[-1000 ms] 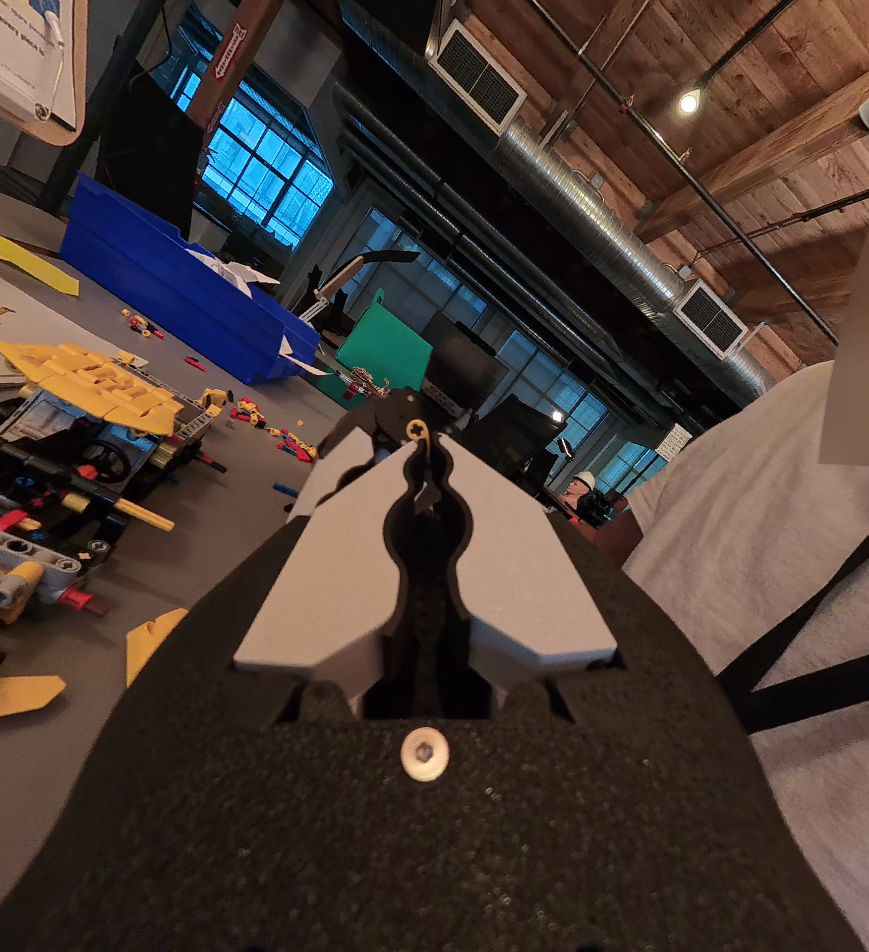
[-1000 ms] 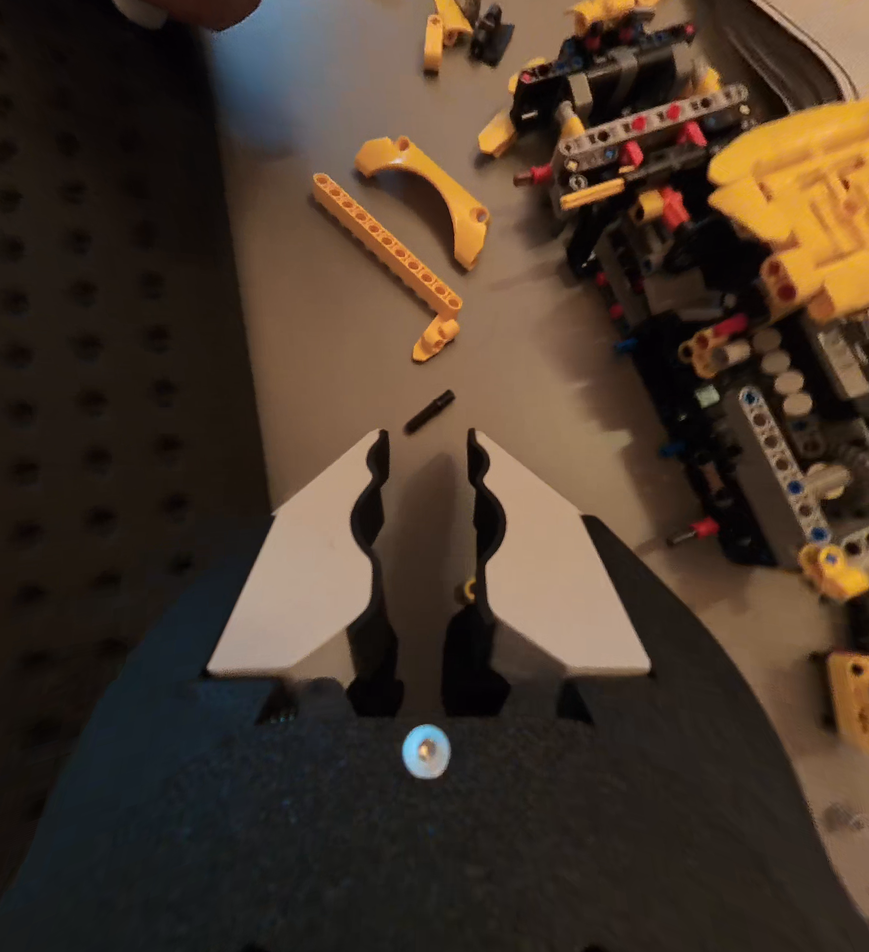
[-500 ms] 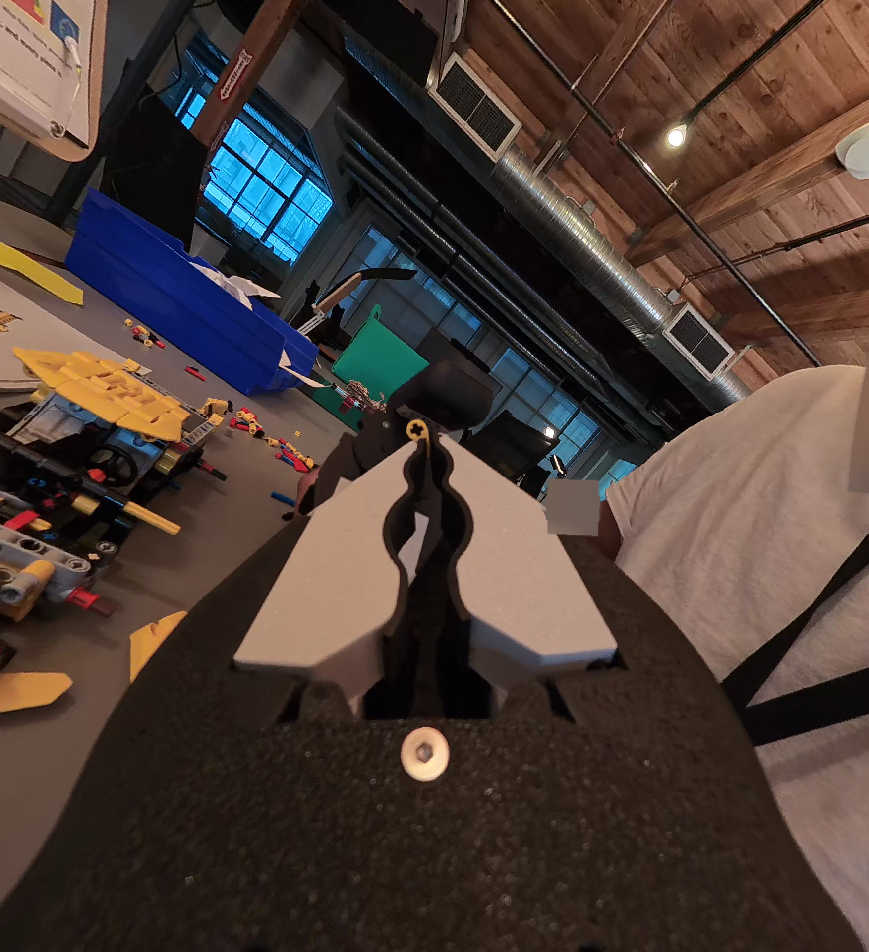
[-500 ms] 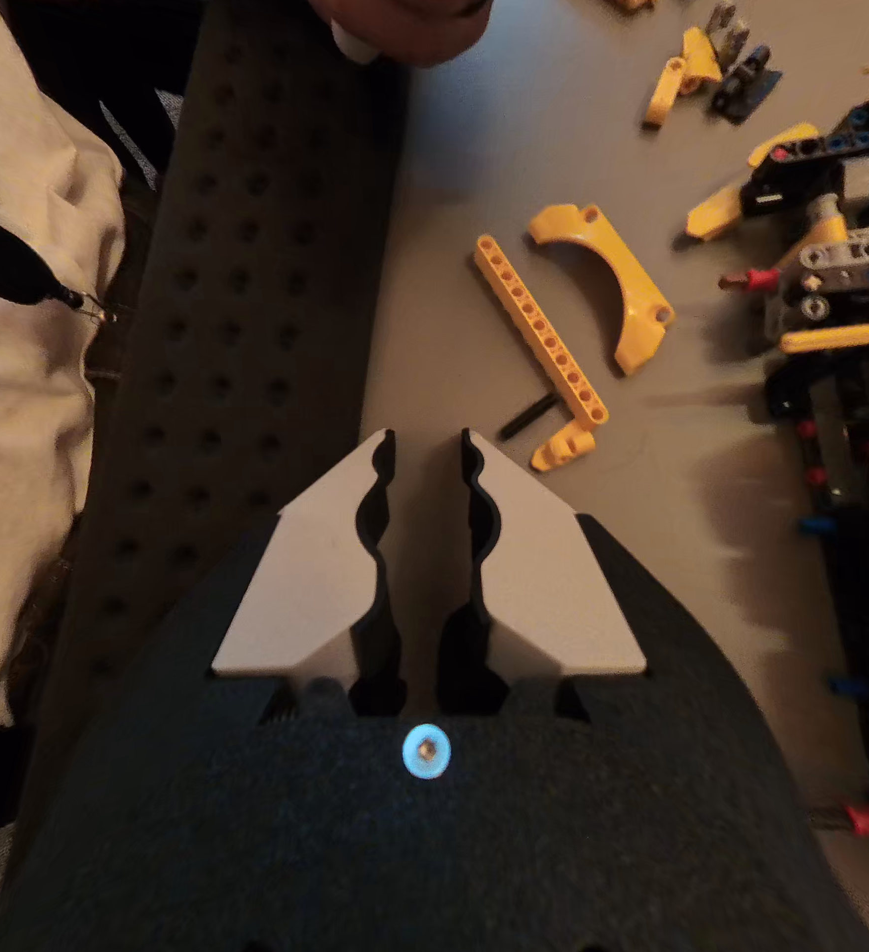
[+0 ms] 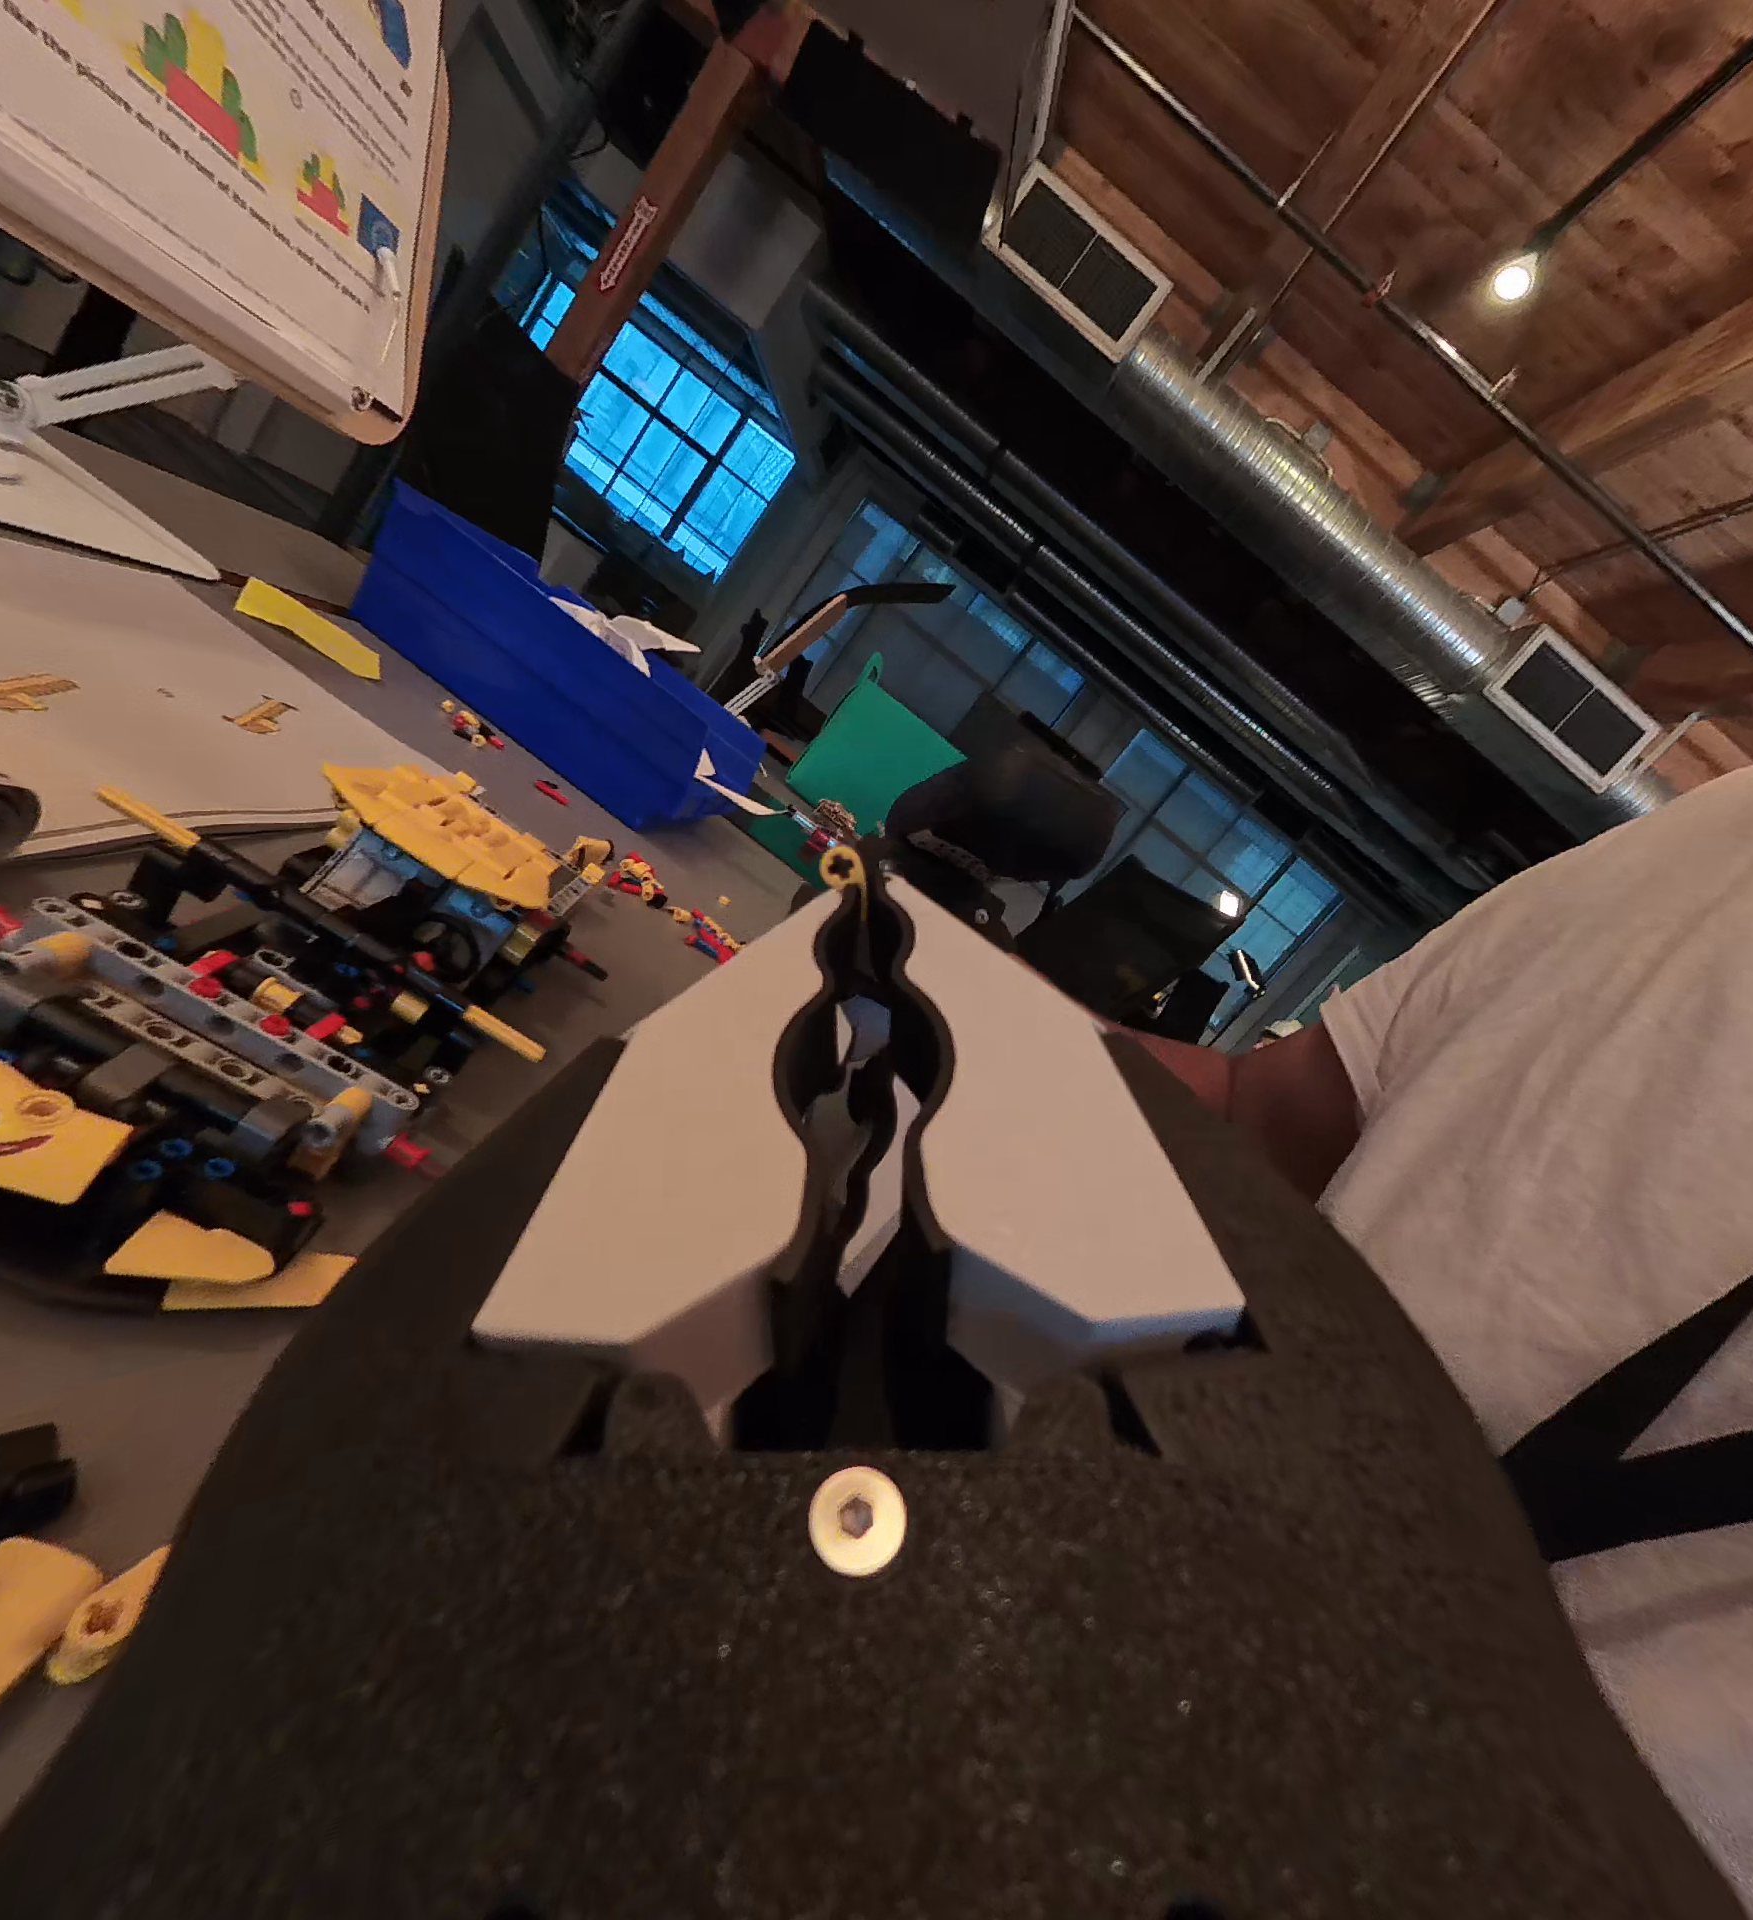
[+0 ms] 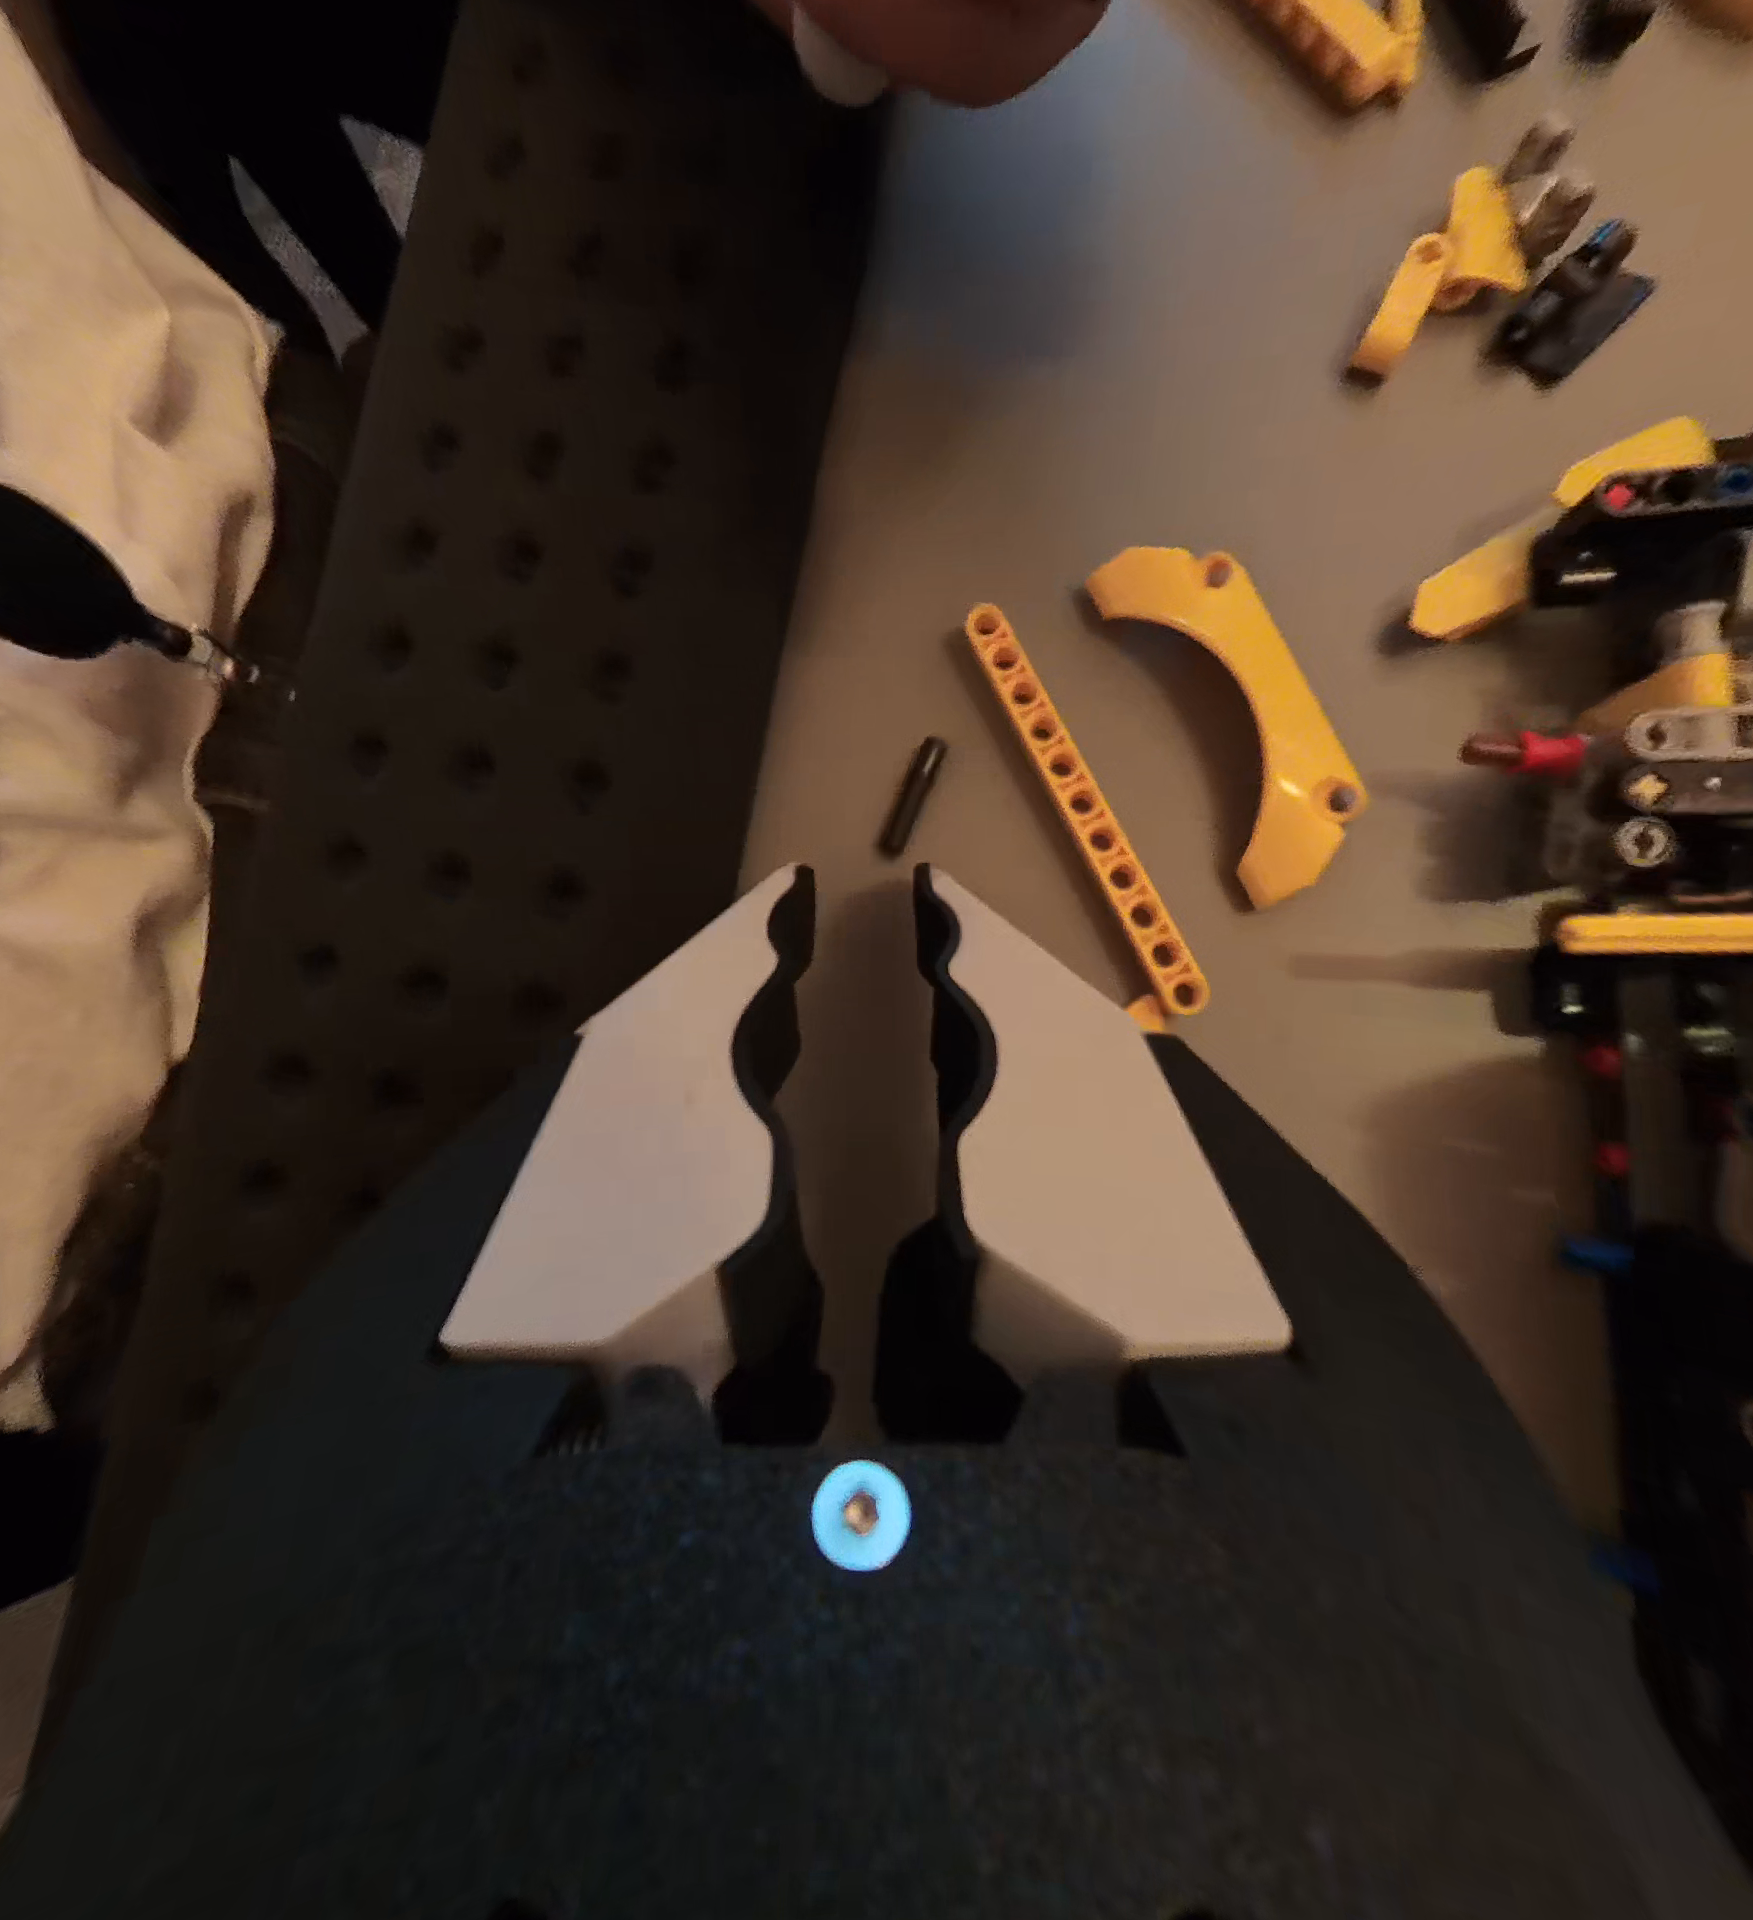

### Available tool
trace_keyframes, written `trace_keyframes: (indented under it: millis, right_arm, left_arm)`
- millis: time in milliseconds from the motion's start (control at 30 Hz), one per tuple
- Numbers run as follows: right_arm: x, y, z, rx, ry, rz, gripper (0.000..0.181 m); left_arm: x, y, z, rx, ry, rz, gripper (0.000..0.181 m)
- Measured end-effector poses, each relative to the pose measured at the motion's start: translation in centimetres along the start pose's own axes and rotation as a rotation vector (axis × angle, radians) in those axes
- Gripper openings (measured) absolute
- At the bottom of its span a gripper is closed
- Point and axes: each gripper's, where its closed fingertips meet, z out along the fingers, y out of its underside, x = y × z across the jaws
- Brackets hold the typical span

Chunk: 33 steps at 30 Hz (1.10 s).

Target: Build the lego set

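Observation:
In the left wrist view my left gripper (image 5: 864, 896) is shut on a small yellow Lego piece (image 5: 843, 869) that sticks out at the fingertips, held in the air above the table. The half-built black, grey and yellow Lego model (image 5: 259, 987) lies to its left. In the right wrist view my right gripper (image 6: 861, 883) is open and empty, low over the grey table. A short black pin (image 6: 911, 795) lies just ahead of its tips. A long yellow holed beam (image 6: 1080, 800) and a yellow arch (image 6: 1256, 727) lie to the right, and the model (image 6: 1703, 790) is at the right edge.
A blue bin (image 5: 539, 665) and an open instruction booklet (image 5: 72, 707) lie beyond the model. Loose yellow parts (image 6: 1454, 270) are scattered on the table. A dark perforated strip (image 6: 539, 520) runs along the table's left edge. A person in a white shirt (image 5: 1578, 1143) is close by. Spacing between my two grippers at the tips: around 15 cm. From the right gripper's tips to the yellow arch (image 6: 1256, 727) is close to 6 cm.
My right gripper has swung left, away from the model toward the table edge; the black pin is again just ahead of its tips. My left gripper has tilted, still holding the yellow piece.

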Motion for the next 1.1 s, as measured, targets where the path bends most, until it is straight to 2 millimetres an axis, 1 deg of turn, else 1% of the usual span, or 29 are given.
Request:
trace_keyframes:
  millis: [33,100,133,233,300,333,367,433,467,533,567,600,633,667,700,733,767,833,900,967,1100]
  right_arm:
    - [0.6,-0.6,0.0,0.022,0.032,0.003,0.021]
    - [0.8,-1.9,0.3,0.083,0.060,-0.008,0.024]
    - [0.9,-2.1,0.6,0.073,0.083,-0.019,0.024]
    - [0.8,-1.3,1.9,-0.015,0.163,-0.110,0.023]
    - [0.7,-1.7,1.7,0.007,0.189,-0.146,0.004]
    - [0.9,-1.6,1.4,-0.003,0.205,-0.160,0.000]
    - [1.2,-1.4,1.0,-0.015,0.223,-0.161,0.000]
    - [1.8,-1.4,-0.2,0.003,0.233,-0.117,0.000]
    - [2.1,-1.9,-1.1,0.058,0.233,-0.072,0.000]
    - [2.7,-3.7,-3.2,0.215,0.230,0.027,0.000]
    - [2.6,-4.4,-3.8,0.272,0.215,0.061,0.000]
    - [2.2,-4.4,-3.6,0.262,0.190,0.070,0.000]
    - [1.5,-3.6,-2.5,0.185,0.168,0.066,0.001]
    - [0.8,-2.6,-1.1,0.082,0.144,0.058,0.015]
    - [0.2,-1.7,0.1,-0.006,0.137,0.042,0.020]
    - [-0.1,-1.2,1.0,-0.067,0.146,0.014,0.020]
    - [0.0,-1.3,1.5,-0.091,0.173,-0.012,0.020]
    - [0.0,-1.7,1.9,-0.095,0.191,-0.028,0.014]
    - [0.4,-1.5,2.3,-0.138,0.214,-0.037,0.012]
    - [0.7,-1.6,2.3,-0.143,0.244,-0.070,0.007]
    - [0.9,-1.7,2.3,-0.133,0.241,-0.071,0.005]
  left_arm:
    - [0.0,0.1,0.1,-0.006,-0.002,0.005,0.001]
    - [0.1,0.3,0.1,-0.012,0.000,0.009,0.001]
    - [0.1,0.3,0.2,-0.014,0.000,0.009,0.001]
    - [0.1,0.3,0.2,-0.014,0.007,0.002,0.001]
    - [0.1,0.4,0.2,-0.016,0.009,0.001,0.001]
    - [0.2,0.4,0.3,-0.017,0.010,0.002,0.001]
    - [0.2,0.5,0.3,-0.020,0.011,0.002,0.001]
    - [0.2,0.7,0.4,-0.032,0.007,0.004,0.001]
    - [0.2,0.9,0.5,-0.041,0.004,0.010,0.001]
    - [0.2,1.0,0.6,-0.045,-0.002,0.023,0.001]
    - [0.0,0.8,0.5,-0.039,-0.009,0.023,0.001]
    - [-0.1,0.7,0.5,-0.033,-0.012,0.017,0.001]
    - [-0.1,0.6,0.4,-0.026,-0.011,0.009,0.001]
    - [-0.2,0.5,0.3,-0.020,-0.009,0.003,0.001]
    - [-0.2,0.5,0.3,-0.020,-0.008,0.001,0.001]
    - [-0.2,0.6,0.4,-0.023,-0.009,0.003,0.001]
    - [-0.2,0.6,0.5,-0.029,-0.011,0.009,0.001]
    - [-0.2,0.9,0.6,-0.040,-0.019,0.021,0.001]
    - [-0.2,0.9,0.6,-0.044,-0.023,0.027,0.001]
    - [-0.3,0.9,0.6,-0.041,-0.024,0.025,0.001]
    - [-0.4,0.6,0.4,-0.025,-0.025,0.017,0.001]
